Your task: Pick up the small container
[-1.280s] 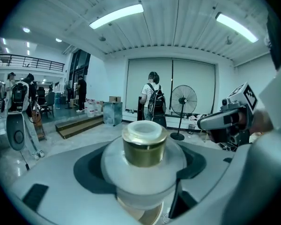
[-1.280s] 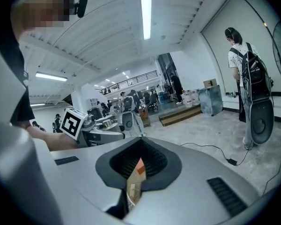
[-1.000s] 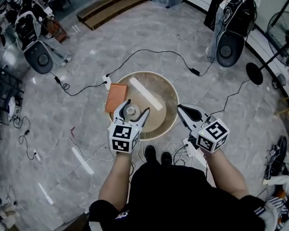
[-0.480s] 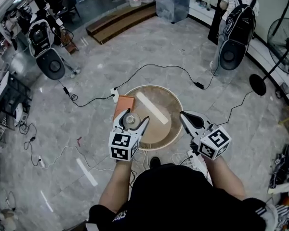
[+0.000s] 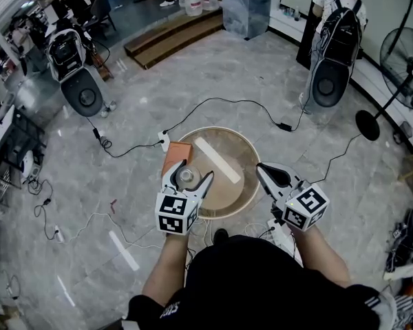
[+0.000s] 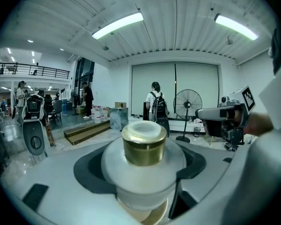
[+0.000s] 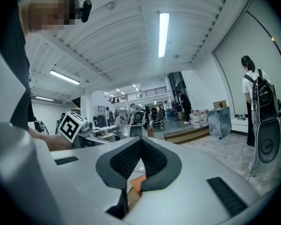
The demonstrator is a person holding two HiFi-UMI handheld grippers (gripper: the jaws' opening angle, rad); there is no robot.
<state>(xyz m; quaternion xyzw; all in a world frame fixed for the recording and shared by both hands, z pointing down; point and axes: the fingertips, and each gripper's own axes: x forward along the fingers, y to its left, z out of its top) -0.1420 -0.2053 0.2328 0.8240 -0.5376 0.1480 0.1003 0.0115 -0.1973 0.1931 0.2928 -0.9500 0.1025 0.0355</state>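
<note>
Small container (image 5: 186,177) sits between the jaws of our left gripper (image 5: 191,172), which close on it from both sides. In the left gripper view the container (image 6: 144,144) fills the middle: a frosted white round body, a gold band round its neck and a pale cap on top, standing upright. The dark pads of the left gripper (image 6: 140,168) press against the body at its left and right. From the head view it lies over the near left part of the round table (image 5: 242,155), just beside the near edge of an orange board (image 5: 175,150). We cannot tell whether its base touches the tabletop or hangs just above it.

A long pale strip (image 5: 217,160) lies slantwise across the middle of the table, apart from the container.

We hold our right gripper (image 5: 261,168) at the table's right rim, well apart from the container. In the right gripper view its ribbed pads meet at the tips, and the right gripper (image 7: 139,157) has nothing between them; a bit of orange shows through the gap below.

Black cables (image 5: 213,103) run over the grey stone floor beyond the table. A person with a backpack (image 5: 341,16) stands at the far right, near a standing fan (image 5: 403,55).
</note>
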